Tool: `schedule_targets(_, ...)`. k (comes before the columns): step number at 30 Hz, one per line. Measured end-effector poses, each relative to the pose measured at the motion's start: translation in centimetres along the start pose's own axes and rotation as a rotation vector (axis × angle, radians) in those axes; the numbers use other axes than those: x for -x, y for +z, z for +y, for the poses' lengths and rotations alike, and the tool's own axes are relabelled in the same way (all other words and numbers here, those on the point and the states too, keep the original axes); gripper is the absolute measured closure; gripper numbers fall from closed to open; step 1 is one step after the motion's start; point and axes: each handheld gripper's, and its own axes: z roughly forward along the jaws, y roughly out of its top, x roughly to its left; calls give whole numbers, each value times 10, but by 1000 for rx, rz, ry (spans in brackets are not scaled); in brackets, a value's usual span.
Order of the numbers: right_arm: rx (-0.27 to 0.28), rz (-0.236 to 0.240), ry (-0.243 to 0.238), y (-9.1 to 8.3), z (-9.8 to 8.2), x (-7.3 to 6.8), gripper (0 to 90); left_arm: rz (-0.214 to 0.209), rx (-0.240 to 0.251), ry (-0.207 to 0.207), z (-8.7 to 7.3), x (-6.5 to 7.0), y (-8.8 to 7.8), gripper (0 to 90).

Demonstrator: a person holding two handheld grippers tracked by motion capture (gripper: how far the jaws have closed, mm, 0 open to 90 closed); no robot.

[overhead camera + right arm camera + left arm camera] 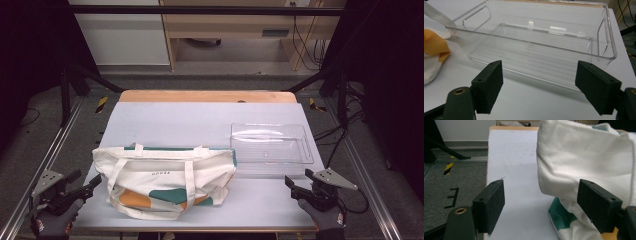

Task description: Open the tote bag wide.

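On the pale desk [200, 120] a cream tote bag [165, 180] lies beside a clear plastic bin [272, 147], with the left tool [95, 183] and the right tool [290, 185] both spread wide, gripping nothing

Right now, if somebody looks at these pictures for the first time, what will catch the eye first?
First the cream tote bag with green and orange patches, lying on the near left of the white table. Next, the clear plastic bin, empty, beside it on the right. The left claw and right claw wait open at the near corners, holding nothing.
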Motion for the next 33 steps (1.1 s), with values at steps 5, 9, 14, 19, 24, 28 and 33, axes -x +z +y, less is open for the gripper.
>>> schedule_targets(5, 11, 15, 15, -4, 3, -1, 252, -5, 17, 0, 5, 2, -3, 227)
schedule_targets(9, 44, 21, 14, -10, 11, -3, 280, -11, 53, 6, 16, 5, -9, 235)
schedule_targets(14, 85, 41, 7, -16, 20, -9, 308, -21, 76, 7, 26, 10, -17, 249)
schedule_targets(19, 95, 67, 4, -17, 26, -16, 333, -34, 92, 22, 34, 18, -21, 261)
schedule_targets(24, 91, 91, -8, -14, 29, -25, 348, -50, 92, 56, 45, 34, -23, 275)
schedule_targets(28, 92, 109, -6, -13, 33, -30, 367, -65, 90, 66, 48, 43, -23, 294)
schedule_targets(33, 103, 140, -13, -11, 41, -39, 396, -90, 72, 68, 50, 51, -20, 326)
